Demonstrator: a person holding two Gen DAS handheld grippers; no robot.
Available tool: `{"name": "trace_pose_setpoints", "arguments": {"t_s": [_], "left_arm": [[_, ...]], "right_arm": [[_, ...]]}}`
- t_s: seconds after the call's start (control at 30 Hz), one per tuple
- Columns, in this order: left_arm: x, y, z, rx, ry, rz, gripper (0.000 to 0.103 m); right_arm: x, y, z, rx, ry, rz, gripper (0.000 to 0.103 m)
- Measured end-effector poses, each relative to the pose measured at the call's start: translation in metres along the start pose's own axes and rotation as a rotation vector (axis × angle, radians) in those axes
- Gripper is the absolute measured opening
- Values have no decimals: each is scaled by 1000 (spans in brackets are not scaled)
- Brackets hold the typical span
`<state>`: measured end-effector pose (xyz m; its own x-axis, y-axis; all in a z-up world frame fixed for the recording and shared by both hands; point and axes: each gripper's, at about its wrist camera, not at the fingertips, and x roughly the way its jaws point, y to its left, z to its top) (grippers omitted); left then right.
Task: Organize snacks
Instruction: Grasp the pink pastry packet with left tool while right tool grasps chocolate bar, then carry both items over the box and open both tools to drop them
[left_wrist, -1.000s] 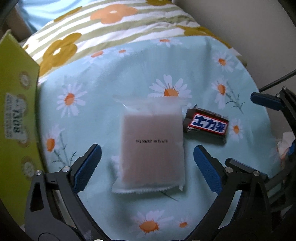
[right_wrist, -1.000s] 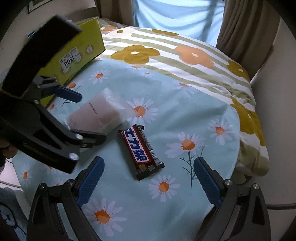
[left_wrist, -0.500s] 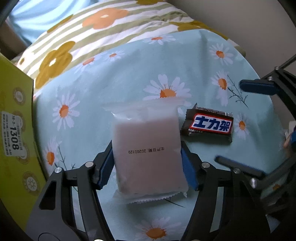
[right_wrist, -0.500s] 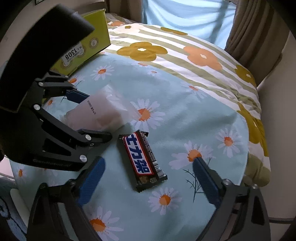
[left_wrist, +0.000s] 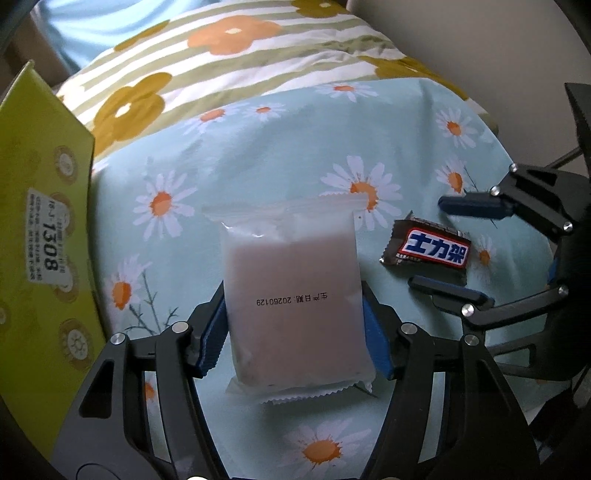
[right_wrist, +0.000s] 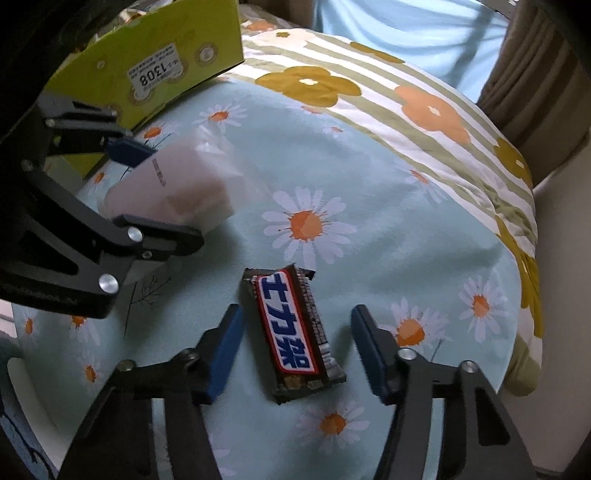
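Pale blue daisy-print cloth (left_wrist: 280, 155) covers a rounded surface, a striped floral cover (left_wrist: 229, 55) beyond it. A yellow-green cardboard box (left_wrist: 40, 206) fills the frame's left. At centre, the left gripper (left_wrist: 293, 332) is clenched on a smooth translucent snack packet (left_wrist: 291, 295). Right of it, the right gripper (right_wrist: 295, 347) has just been closing around a glossy brown chocolate bar (right_wrist: 295, 332), pads not touching.

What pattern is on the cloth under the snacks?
White daisies on pale blue cloth; clearest in right wrist view.
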<state>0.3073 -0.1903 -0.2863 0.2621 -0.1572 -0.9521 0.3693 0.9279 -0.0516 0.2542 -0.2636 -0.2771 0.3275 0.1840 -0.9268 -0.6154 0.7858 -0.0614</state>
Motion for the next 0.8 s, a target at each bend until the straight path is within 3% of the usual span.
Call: {"name": "trace_pose_setpoints", "arguments": {"t_s": [0.1, 0.2, 0.53, 0.8], "left_arm": [[-5, 3, 0, -11, -10, 2, 60], [-9, 4, 0, -22, -17, 3, 60], [-38, 7, -2, -52, -69, 6, 60], [-103, 27, -8, -149, -180, 12, 60]], "right_arm": [[0, 3, 2, -11, -2, 14, 33], [0, 4, 2, -10, -2, 19, 29], [-22, 4, 4, 68, -55, 14, 28], [-79, 1, 23, 163, -168, 24, 28]]}}
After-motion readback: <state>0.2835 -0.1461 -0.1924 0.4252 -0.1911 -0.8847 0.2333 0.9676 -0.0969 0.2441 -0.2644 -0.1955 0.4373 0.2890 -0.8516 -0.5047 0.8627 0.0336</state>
